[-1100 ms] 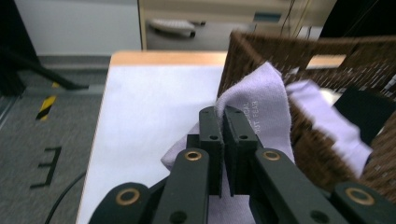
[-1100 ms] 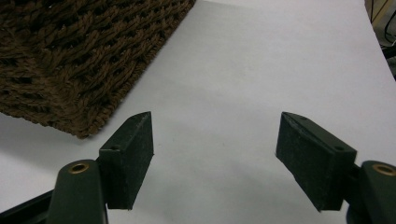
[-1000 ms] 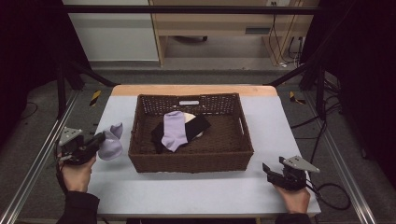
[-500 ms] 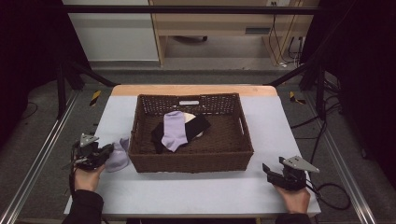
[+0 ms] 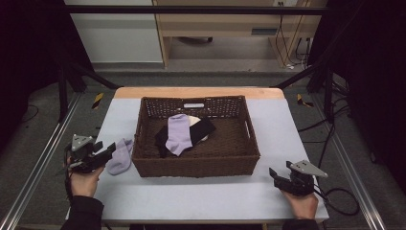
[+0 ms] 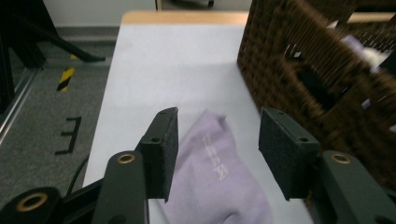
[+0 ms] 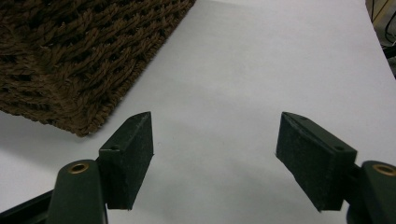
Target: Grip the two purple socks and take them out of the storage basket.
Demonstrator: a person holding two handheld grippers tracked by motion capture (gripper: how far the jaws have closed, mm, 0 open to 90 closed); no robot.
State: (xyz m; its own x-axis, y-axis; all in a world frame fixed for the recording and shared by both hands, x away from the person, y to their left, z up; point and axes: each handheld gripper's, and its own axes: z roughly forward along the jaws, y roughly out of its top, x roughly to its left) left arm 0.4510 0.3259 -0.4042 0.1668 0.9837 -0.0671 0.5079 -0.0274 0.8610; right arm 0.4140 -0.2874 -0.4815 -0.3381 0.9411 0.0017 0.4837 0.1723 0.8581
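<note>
Socks are partly sorted: one lilac cotton sock (image 5: 120,155) lies flat on the pale grey table (image 5: 201,201), just left of the brown wicker basket (image 5: 196,165). My left gripper (image 6: 217,149) hangs spread over it, gripping nothing. My right gripper (image 7: 215,156) idles spread. Another lilac sock (image 5: 179,134) and dark clothes (image 5: 203,129) remain inside; what lies beneath is hidden.

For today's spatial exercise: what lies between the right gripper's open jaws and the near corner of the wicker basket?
Only bare table separates the right gripper from the basket, as the right gripper view shows.
</note>
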